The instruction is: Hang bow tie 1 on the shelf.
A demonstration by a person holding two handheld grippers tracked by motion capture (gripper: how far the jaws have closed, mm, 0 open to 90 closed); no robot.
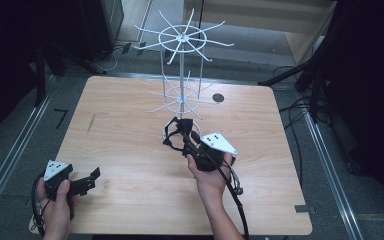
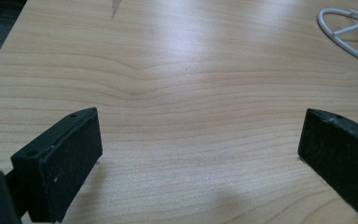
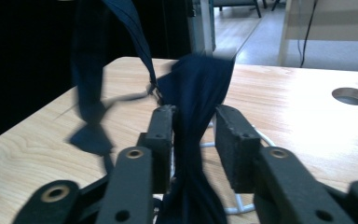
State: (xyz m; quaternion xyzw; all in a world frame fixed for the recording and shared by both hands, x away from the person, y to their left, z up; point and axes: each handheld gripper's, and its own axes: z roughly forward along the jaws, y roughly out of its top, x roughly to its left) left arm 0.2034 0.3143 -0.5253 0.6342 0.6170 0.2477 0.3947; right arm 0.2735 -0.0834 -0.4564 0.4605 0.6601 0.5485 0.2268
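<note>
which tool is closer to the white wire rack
Right. The right tool is at the base of the white wire rack with dark fabric between its jaws; the left tool is far off, at the table's near left corner.

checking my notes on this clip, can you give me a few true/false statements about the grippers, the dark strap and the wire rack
1. The left gripper has its jaws wide apart over bare wood. True.
2. The dark strap runs between the right gripper jaws. True.
3. The white wire rack lies on its side. False: it stands upright on the table.
4. The left gripper holds the strap. False: nothing is between its jaws.
</note>
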